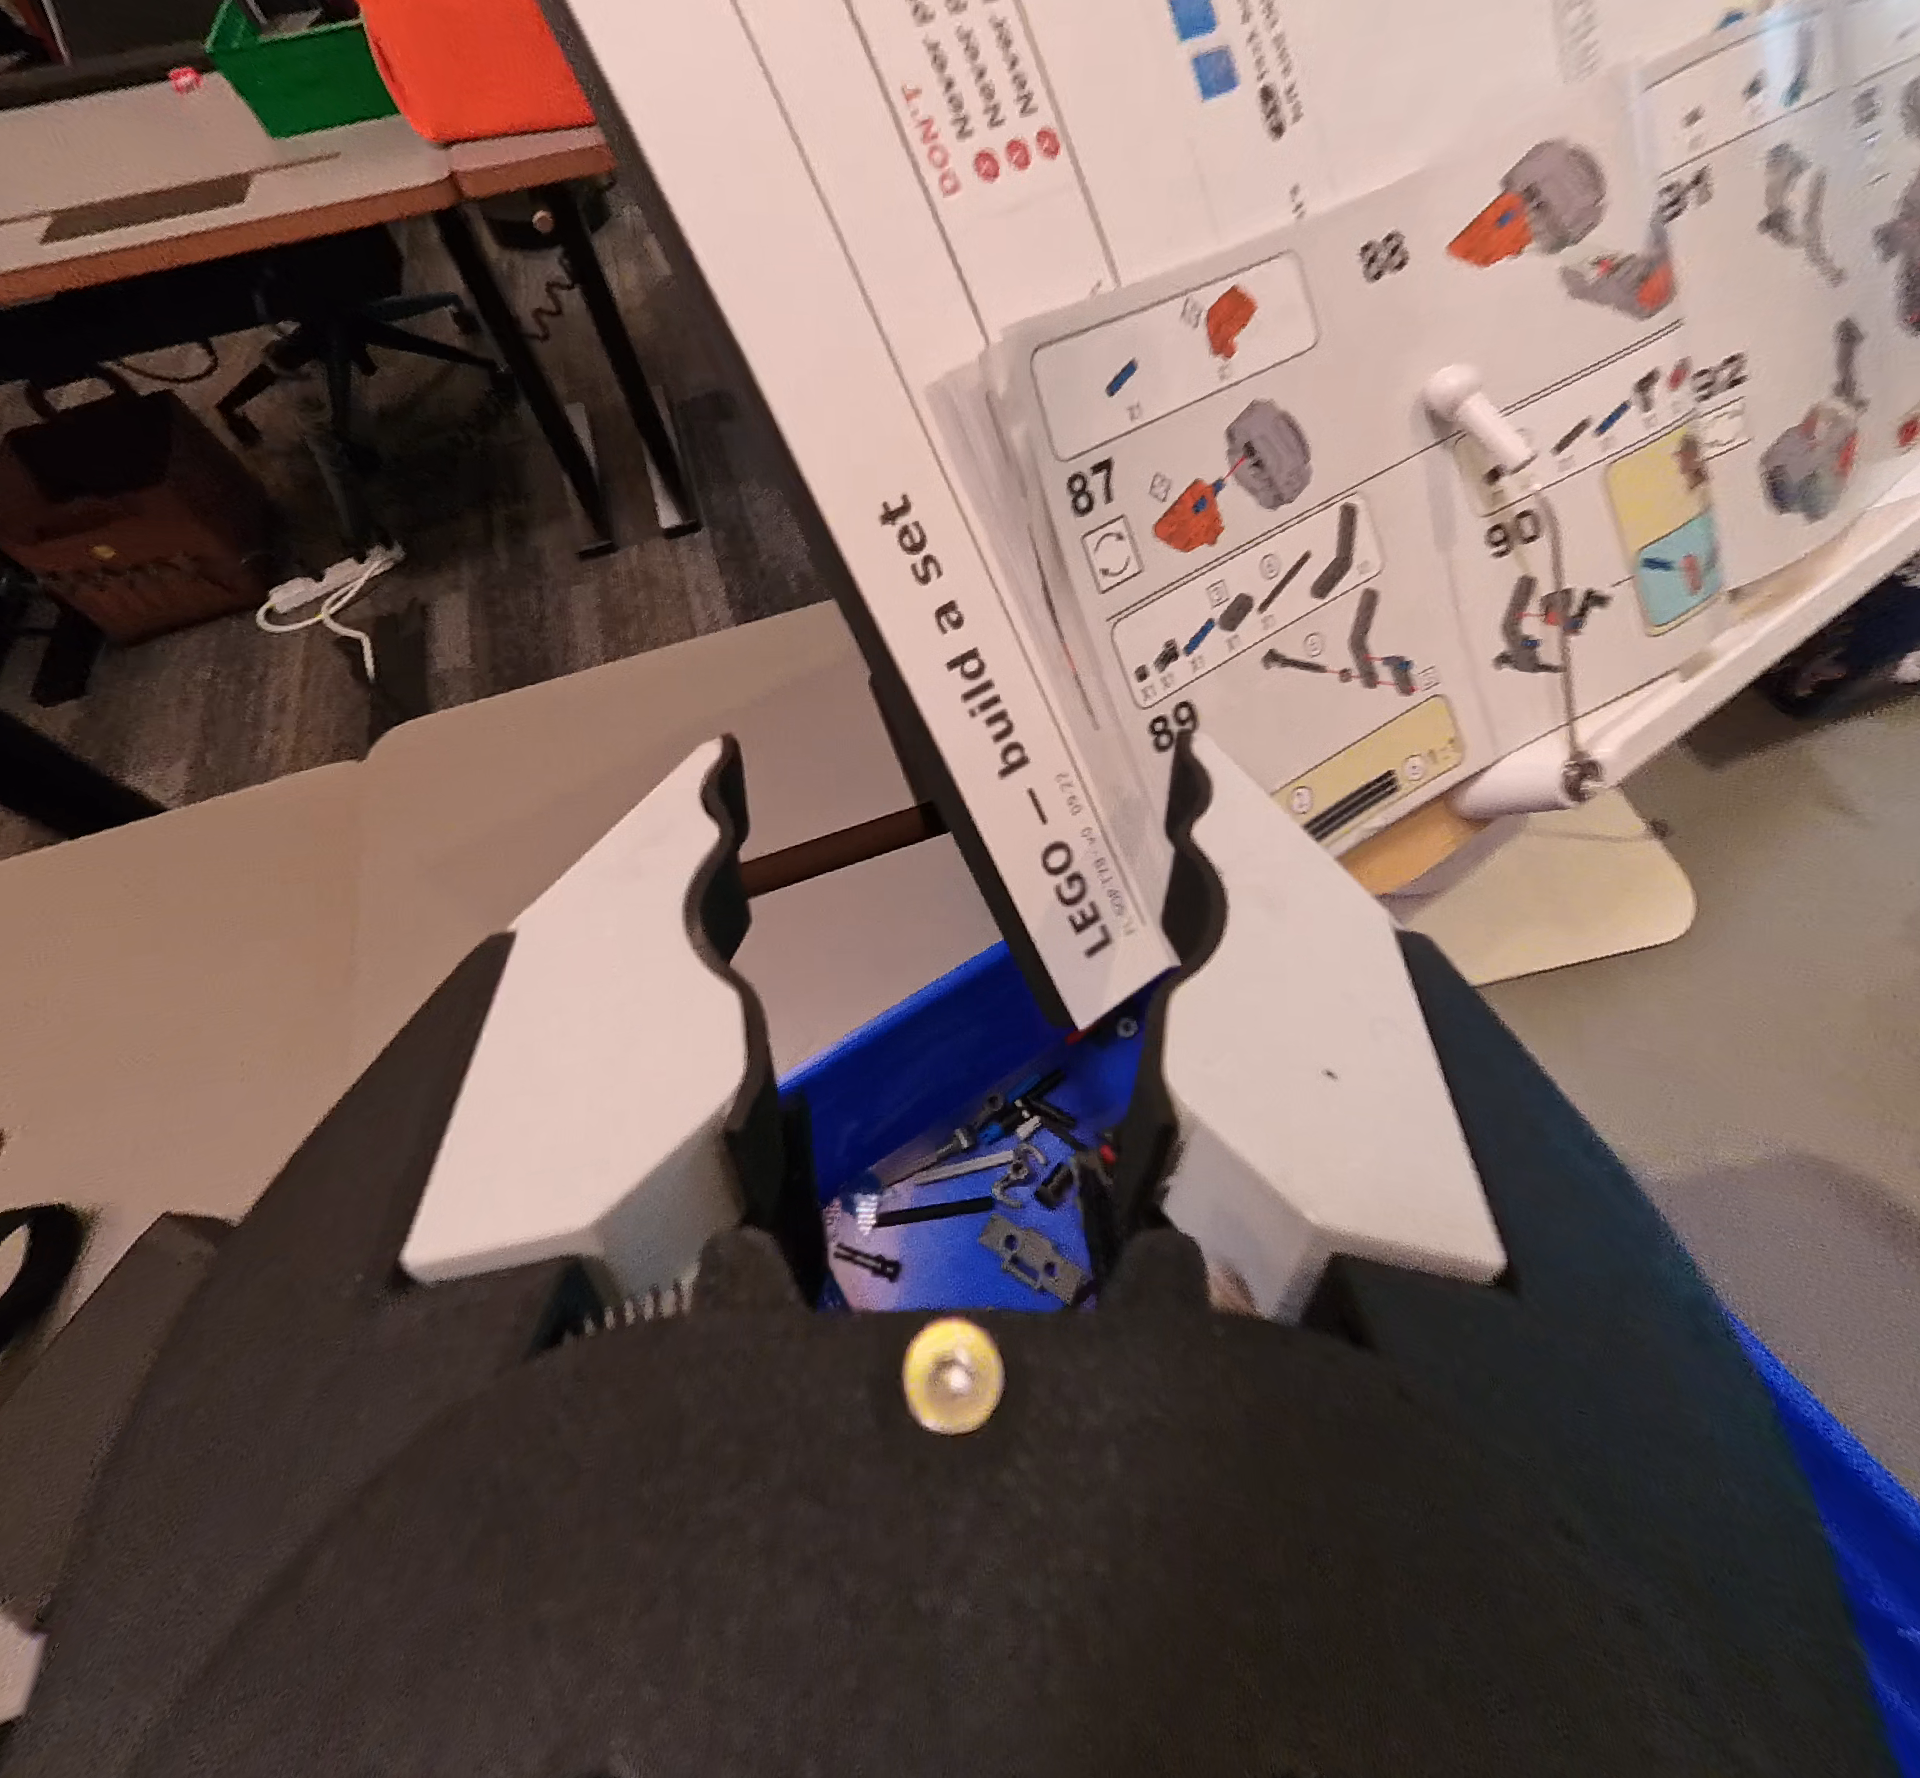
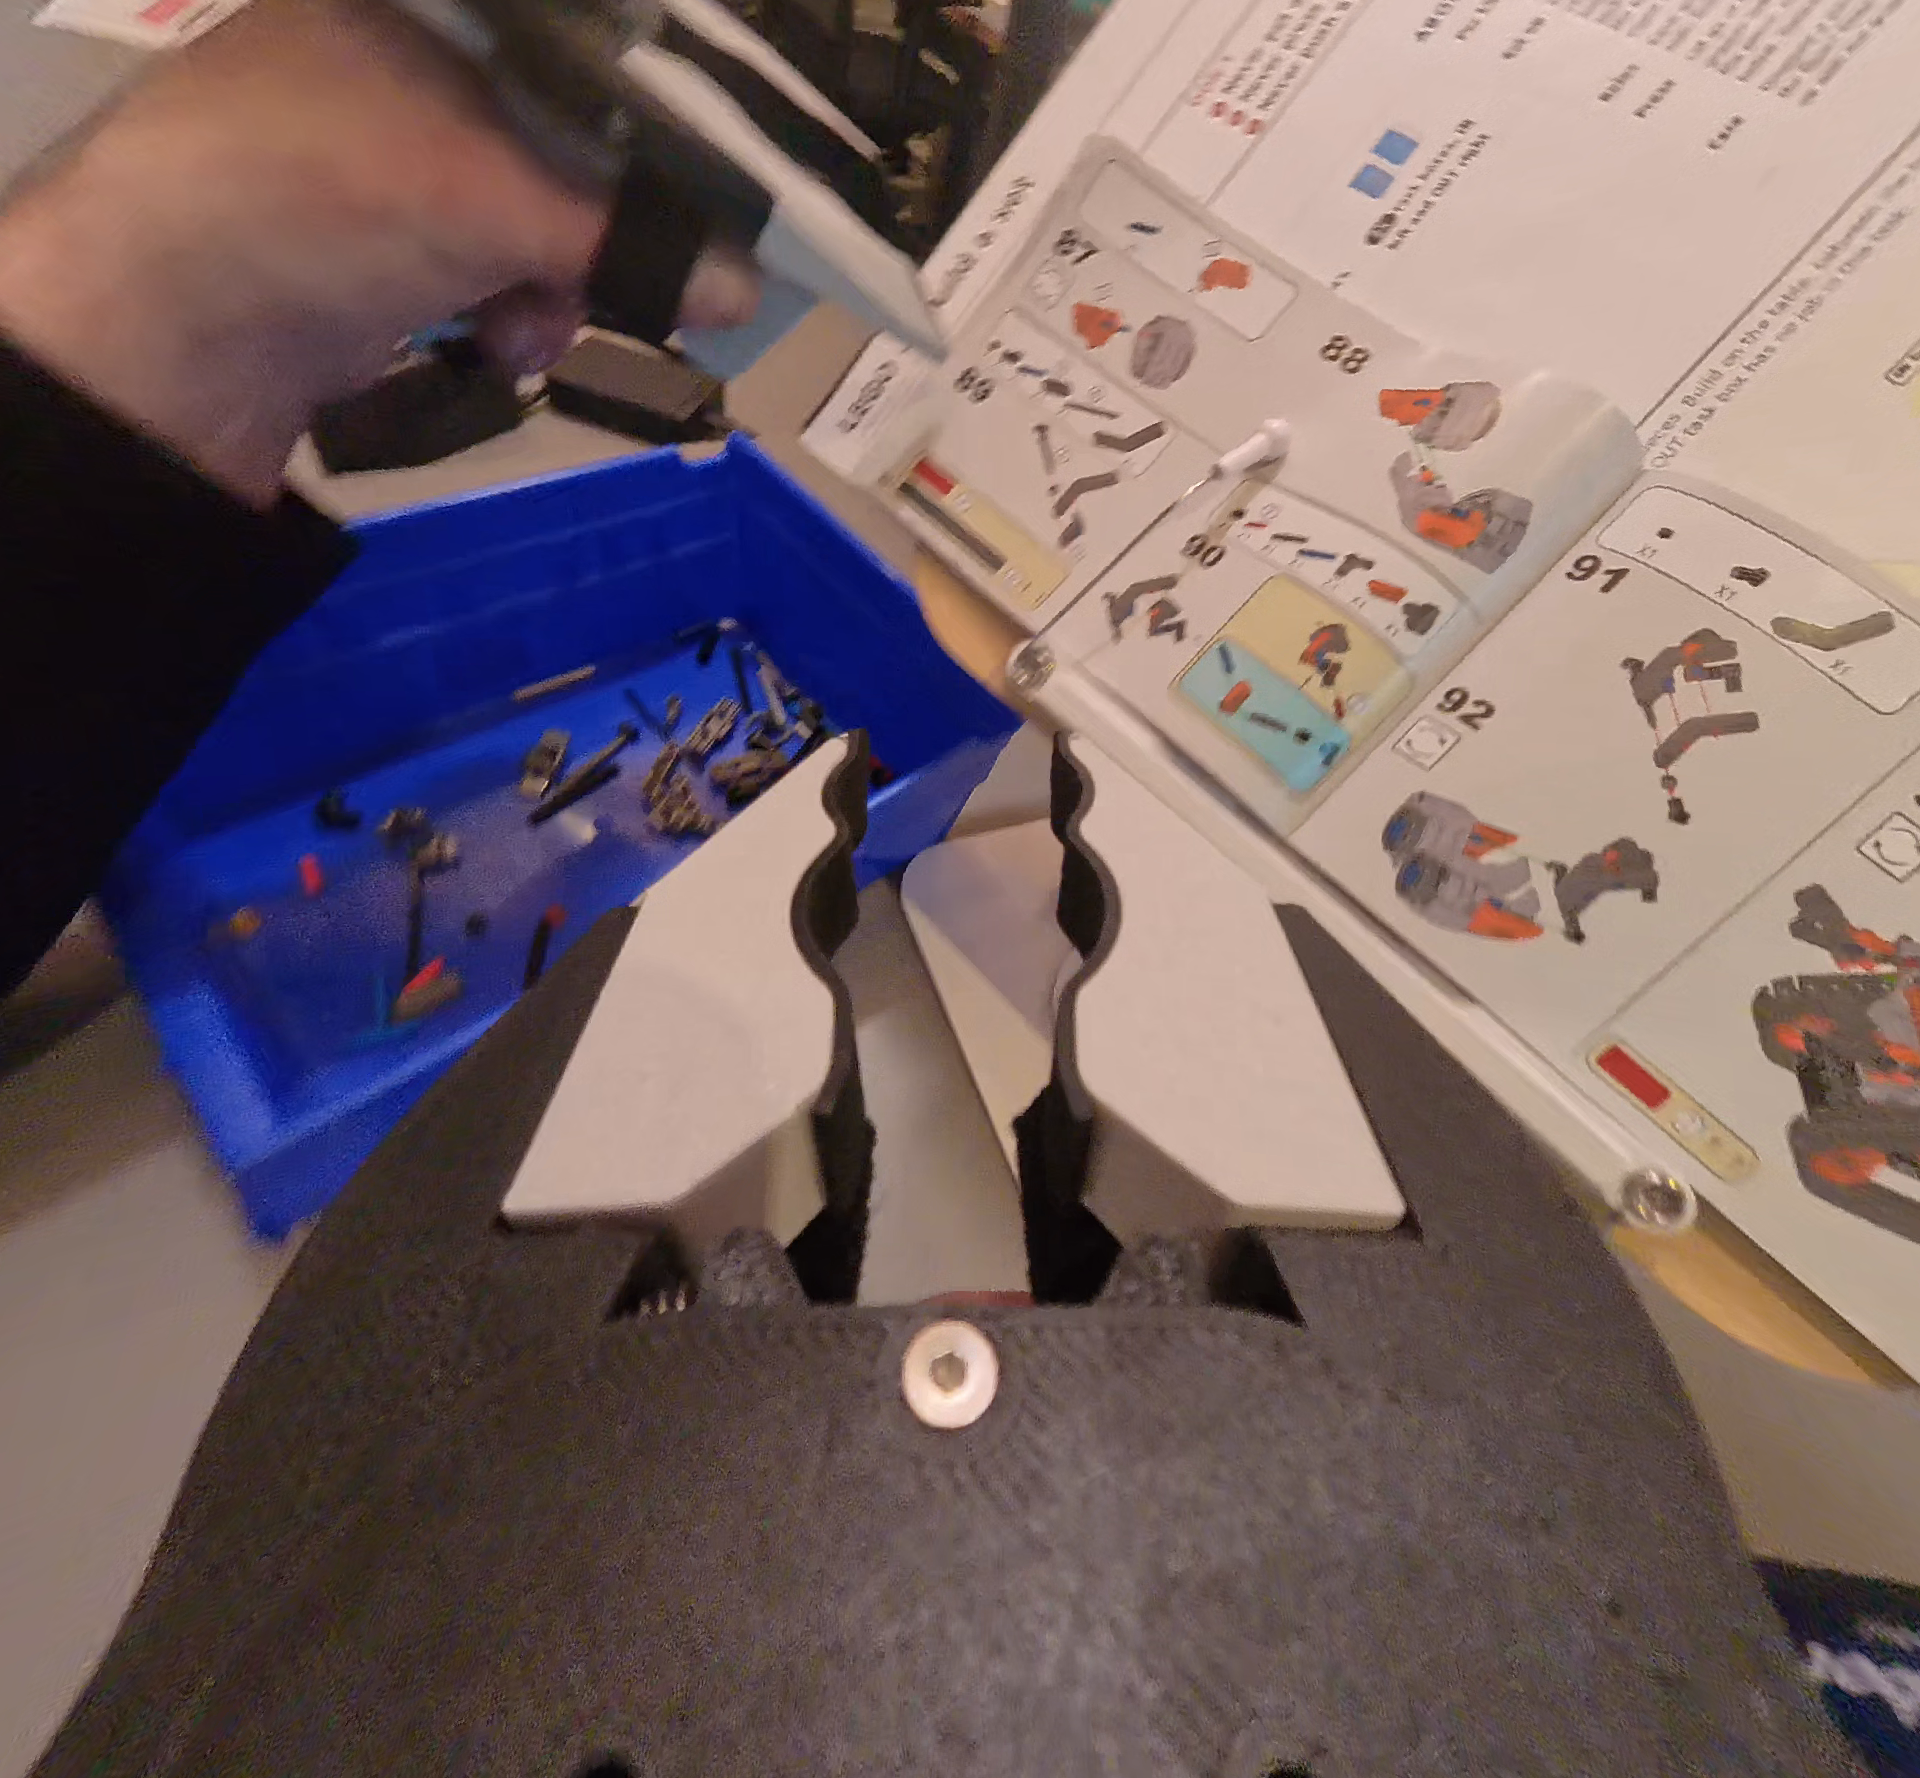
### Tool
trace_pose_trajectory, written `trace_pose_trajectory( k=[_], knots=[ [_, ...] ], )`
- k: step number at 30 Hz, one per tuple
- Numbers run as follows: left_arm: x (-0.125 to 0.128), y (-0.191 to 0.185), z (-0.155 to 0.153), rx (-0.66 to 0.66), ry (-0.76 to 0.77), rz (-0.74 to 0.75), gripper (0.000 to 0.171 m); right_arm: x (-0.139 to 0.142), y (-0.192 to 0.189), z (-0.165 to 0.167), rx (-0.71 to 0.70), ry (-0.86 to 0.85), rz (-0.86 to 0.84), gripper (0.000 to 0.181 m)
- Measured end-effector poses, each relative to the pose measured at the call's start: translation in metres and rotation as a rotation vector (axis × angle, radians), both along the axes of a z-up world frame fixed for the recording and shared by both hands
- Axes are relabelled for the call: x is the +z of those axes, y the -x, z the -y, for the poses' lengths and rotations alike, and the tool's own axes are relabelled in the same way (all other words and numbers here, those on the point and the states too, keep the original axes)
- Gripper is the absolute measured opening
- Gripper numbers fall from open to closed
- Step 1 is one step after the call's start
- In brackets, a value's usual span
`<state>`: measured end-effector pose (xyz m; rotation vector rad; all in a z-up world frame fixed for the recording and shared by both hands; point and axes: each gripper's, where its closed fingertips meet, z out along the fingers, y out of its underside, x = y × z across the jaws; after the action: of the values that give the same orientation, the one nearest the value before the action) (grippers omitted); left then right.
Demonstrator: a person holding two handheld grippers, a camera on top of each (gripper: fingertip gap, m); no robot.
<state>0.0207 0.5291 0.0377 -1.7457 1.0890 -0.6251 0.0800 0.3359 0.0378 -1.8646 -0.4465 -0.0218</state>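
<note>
Grey-fingered left hand-held gripper (image 1: 956, 762) gapes over blue bin (image 1: 935, 1053).

- Even, soft indoor light; the white board (image 1: 790, 294) is bright, without harsh glare.
- Motion blur smears the hand (image 2: 312, 201) and the far right booklet pages (image 1: 1766, 294).
- Wide-angle bending at edges.
- Floor at left is dim.

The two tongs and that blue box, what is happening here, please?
A person holds a pair of tongs in each hand; both are open and empty. The left tongs hover above the blue plastic bin of small dark building pieces, their tips near the lower corner of a tilted white board. An open building-instruction booklet rests on this board. The right tongs hover beside the bin, in front of the booklet, touching nothing.
</note>
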Motion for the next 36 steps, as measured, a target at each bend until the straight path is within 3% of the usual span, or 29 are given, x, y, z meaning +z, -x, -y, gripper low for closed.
trace_pose_trajectory(
  k=[4, 9, 15, 26, 36],
  knots=[
    [0.003, -0.011, 0.014, -0.083, 0.040, 0.047, 0.090, -0.013, 0.000, 0.052, 0.025, 0.008, 0.073, 0.033],
    [-0.023, -0.020, 0.004, -0.043, 0.045, -0.043, 0.098, -0.038, -0.012, 0.098, 0.012, -0.008, 0.059, 0.032],
    [-0.023, -0.029, 0.012, -0.156, 0.096, 0.049, 0.066, -0.081, -0.033, 0.134, -0.022, 0.019, 0.014, 0.028],
    [-0.017, -0.026, 0.011, -0.190, 0.094, 0.123, 0.047, -0.083, -0.045, 0.145, -0.031, 0.004, 0.130, 0.025],
    [-0.018, -0.025, 0.010, -0.187, 0.094, 0.109, 0.053, -0.084, -0.048, 0.146, -0.035, 0.008, 0.158, 0.026]
  ],
)
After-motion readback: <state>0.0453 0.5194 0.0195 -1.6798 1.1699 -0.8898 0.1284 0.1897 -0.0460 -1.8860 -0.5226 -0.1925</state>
